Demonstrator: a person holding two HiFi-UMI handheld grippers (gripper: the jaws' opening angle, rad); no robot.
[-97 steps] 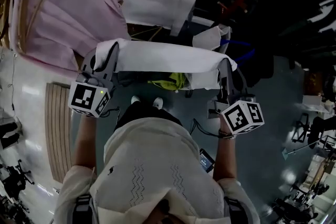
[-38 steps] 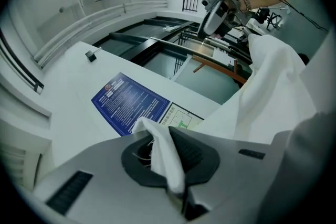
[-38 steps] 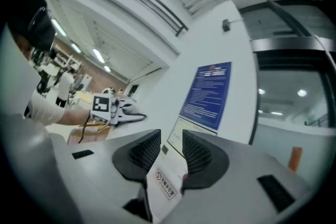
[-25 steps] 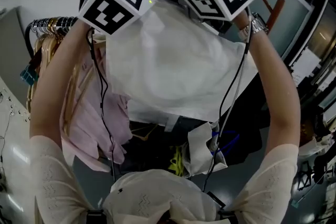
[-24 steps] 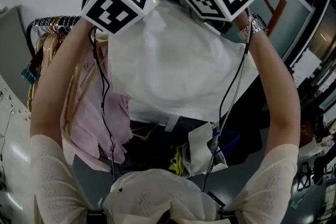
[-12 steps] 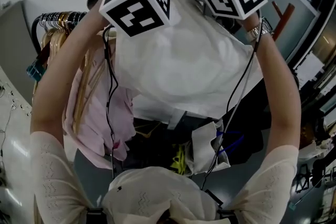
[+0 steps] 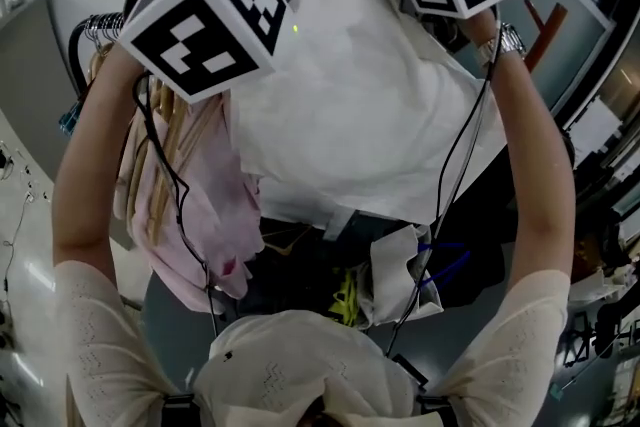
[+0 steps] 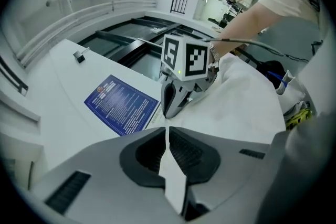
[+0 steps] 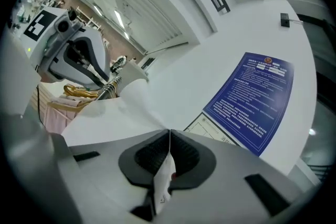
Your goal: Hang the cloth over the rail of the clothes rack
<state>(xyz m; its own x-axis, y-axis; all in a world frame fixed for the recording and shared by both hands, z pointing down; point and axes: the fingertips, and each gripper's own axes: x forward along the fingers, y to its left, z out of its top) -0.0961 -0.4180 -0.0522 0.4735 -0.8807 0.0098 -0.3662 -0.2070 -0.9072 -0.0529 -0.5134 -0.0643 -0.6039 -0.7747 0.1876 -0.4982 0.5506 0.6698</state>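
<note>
Up by the chrome rail [image 9: 105,86] of the clothes rack, my left gripper [image 8: 167,139] has swung away from my right gripper [image 9: 169,149], both clamped tight on the thin white cloth [image 7: 370,105], now stretched wider and, I judge, ready to drape.

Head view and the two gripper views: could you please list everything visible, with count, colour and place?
cloth: one, white, held up spread between both grippers.
garments: several, pink, hanging at the left.
hangers: several, golden, carrying the garments.
rail: one, silvery, bearing the hanger hooks.
poster: one, blue, on the white wall.
yellow item: one, low down, below the cloth.
left gripper: one, grey, shut on the cloth.
right gripper: one, grey, shut on the cloth.
arms: two, raised.
</note>
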